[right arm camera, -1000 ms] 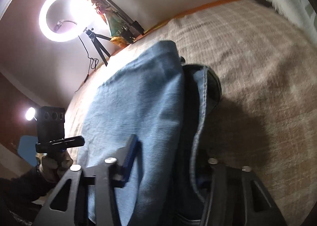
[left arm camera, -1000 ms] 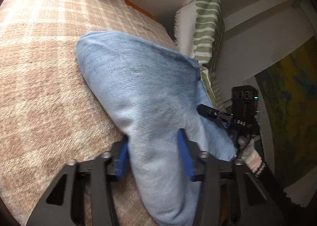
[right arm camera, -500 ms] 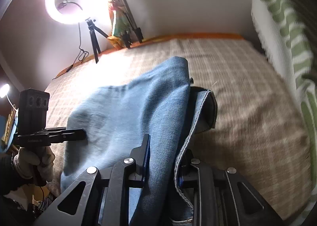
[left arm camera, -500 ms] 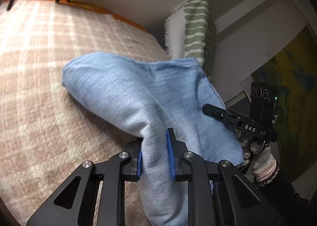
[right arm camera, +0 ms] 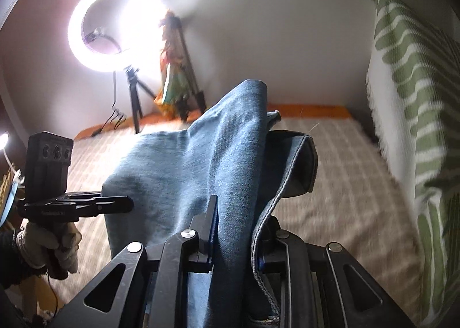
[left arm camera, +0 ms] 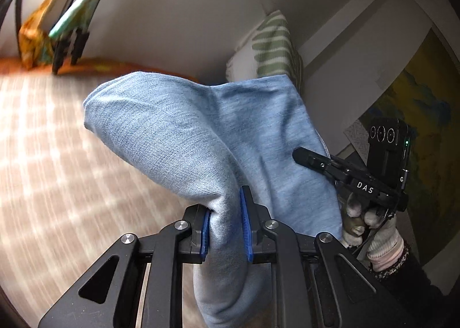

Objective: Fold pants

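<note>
The light blue denim pants (left arm camera: 201, 132) hang lifted above the plaid bed. My left gripper (left arm camera: 225, 221) is shut on a bunched fold of the pants. My right gripper (right arm camera: 235, 230) is shut on another part of the pants (right arm camera: 201, 172), next to a stitched hem edge. In the left wrist view the right gripper (left arm camera: 345, 169) shows at the right of the cloth, held by a gloved hand. In the right wrist view the left gripper (right arm camera: 77, 204) shows at the left.
The brown plaid bedspread (left arm camera: 43, 155) lies below the pants. A green-striped pillow (right arm camera: 417, 83) leans at the bed's right side. A lit ring light (right arm camera: 112, 20) on a tripod and a colourful folded stand (right arm camera: 175, 83) are by the far wall.
Both grippers closed on the pants and raised them; the cloth now hangs higher off the bed and both cameras tilt up toward the wall.
</note>
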A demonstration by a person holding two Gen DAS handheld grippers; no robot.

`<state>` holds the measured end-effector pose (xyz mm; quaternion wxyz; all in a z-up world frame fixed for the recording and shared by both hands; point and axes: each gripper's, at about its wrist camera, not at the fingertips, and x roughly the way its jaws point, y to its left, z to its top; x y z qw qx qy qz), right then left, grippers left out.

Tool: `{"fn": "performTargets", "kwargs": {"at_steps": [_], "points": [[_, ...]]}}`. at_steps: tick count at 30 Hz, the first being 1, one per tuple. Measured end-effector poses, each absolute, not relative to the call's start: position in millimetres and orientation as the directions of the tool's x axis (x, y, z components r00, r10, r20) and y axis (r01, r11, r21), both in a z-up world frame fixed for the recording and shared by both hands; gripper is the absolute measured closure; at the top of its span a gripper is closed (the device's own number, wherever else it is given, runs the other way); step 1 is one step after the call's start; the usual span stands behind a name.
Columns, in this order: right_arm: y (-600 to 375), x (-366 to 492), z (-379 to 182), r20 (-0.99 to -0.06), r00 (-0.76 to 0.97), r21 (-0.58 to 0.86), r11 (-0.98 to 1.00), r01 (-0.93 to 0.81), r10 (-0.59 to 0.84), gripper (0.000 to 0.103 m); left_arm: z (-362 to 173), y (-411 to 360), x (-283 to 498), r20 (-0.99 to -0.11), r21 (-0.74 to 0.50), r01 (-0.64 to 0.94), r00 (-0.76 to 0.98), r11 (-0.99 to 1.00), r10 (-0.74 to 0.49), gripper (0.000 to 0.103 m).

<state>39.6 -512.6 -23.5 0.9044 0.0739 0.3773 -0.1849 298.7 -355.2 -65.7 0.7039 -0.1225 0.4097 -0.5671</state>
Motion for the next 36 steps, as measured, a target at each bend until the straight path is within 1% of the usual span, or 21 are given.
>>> {"fn": "performTargets", "kwargs": {"at_steps": [4,6,15,19,22,26,28,29,31,32,33,36], "points": [[-544,71,-25,-0.696,0.652,-0.017,0.914,0.404,-0.301,0.084,-59,-374,331,-0.441,-0.614,0.710,0.055,0.345,-0.896,0.087],[-557,87,-27,-0.689,0.654,-0.020,0.911,0.412,-0.311,0.084,-59,-384,349,-0.461,-0.583,0.723,0.082,0.371,-0.883,0.087],[-615,151,-47,-0.677,0.652,-0.026,0.897,0.442,-0.341,0.084,-67,-425,411,-0.505,-0.547,0.712,0.139,0.440,-0.852,0.087],[-637,170,-68,-0.700,0.632,-0.020,0.893,0.449,-0.333,0.084,-86,-434,430,-0.539,-0.556,0.677,0.149,0.483,-0.829,0.087],[-647,184,-87,-0.731,0.585,-0.071,0.891,0.448,-0.352,0.084,-98,-439,436,-0.574,-0.528,0.669,0.172,0.522,-0.801,0.087],[-662,186,-99,-0.757,0.555,-0.068,0.886,0.458,-0.345,0.083,-106,-444,439,-0.618,-0.472,0.679,0.201,0.563,-0.760,0.086],[-668,184,-103,-0.766,0.547,-0.053,0.882,0.468,-0.336,0.079,-107,-443,436,-0.632,-0.444,0.692,0.207,0.569,-0.746,0.084],[-669,185,-104,-0.770,0.540,-0.063,0.882,0.468,-0.341,0.077,-107,-444,434,-0.652,-0.410,0.699,0.225,0.586,-0.724,0.084],[-673,187,-109,-0.782,0.500,-0.099,0.867,0.489,-0.371,0.064,-107,-445,430,-0.676,-0.357,0.714,0.248,0.603,-0.694,0.080],[-676,187,-110,-0.788,0.487,-0.098,0.858,0.505,-0.377,0.061,-107,-445,430,-0.684,-0.336,0.717,0.261,0.611,-0.681,0.078],[-680,186,-111,-0.794,0.476,-0.095,0.850,0.519,-0.379,0.059,-104,-452,431,-0.689,-0.326,0.715,0.268,0.619,-0.673,0.078],[-688,177,-109,-0.784,0.452,-0.102,0.806,0.583,-0.426,0.057,-102,-441,435,-0.695,-0.326,0.697,0.282,0.639,-0.662,0.078]]}}
